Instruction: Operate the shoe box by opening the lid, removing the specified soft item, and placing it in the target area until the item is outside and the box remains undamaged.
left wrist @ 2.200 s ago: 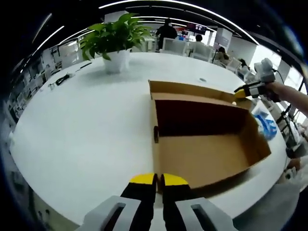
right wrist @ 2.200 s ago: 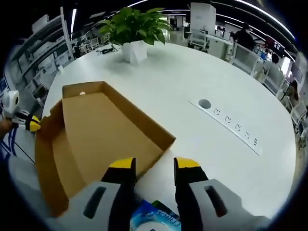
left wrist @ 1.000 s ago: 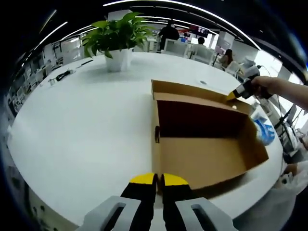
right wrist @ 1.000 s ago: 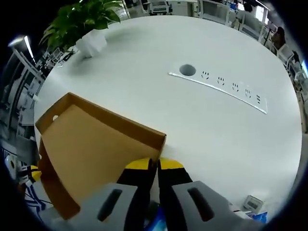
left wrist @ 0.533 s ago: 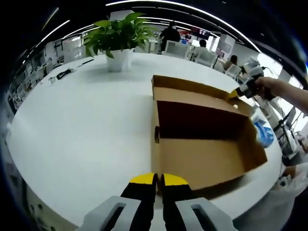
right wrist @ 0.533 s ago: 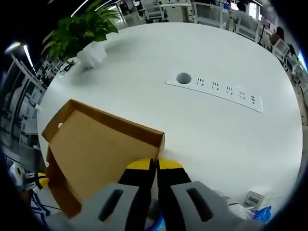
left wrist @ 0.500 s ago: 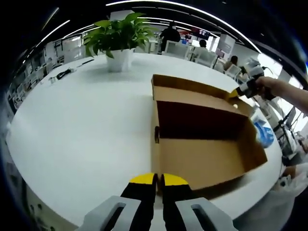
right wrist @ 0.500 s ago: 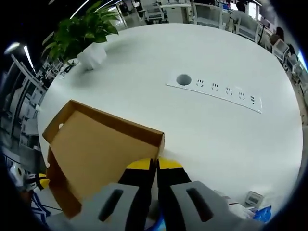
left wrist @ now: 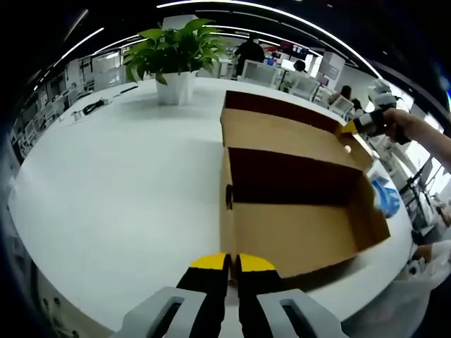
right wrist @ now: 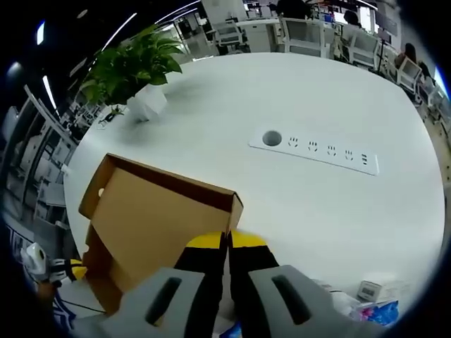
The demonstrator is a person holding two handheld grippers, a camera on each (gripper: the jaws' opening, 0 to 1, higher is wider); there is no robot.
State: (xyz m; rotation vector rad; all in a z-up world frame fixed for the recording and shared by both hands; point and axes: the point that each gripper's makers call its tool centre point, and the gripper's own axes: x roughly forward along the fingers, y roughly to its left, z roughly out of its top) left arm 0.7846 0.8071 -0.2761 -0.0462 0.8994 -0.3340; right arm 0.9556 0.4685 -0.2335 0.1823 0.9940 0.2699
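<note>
Here the left tongs have their yellow tips pressed together at the near rim of the box, and they seem to pinch that rim, though the contact itself is hard to see. The right tongs also have their tips pressed together, and they pinch the corner of the lid; in the left gripper view the same right tongs sit at the far corner of the lid, with the person's hand behind them. The lid is raised and tilted back, so the inside of the box is open to see, and it looks bare cardboard. A blue and white soft pack lies just outside the box on its right side, on the white desk; I judge this is the soft item, but I cannot be sure. If so, the removing is done, and what is left is perhaps to let the lid go gently. The box looks undamaged. A plant stands far on the desk, and a socket strip lies well apart from the box.
</note>
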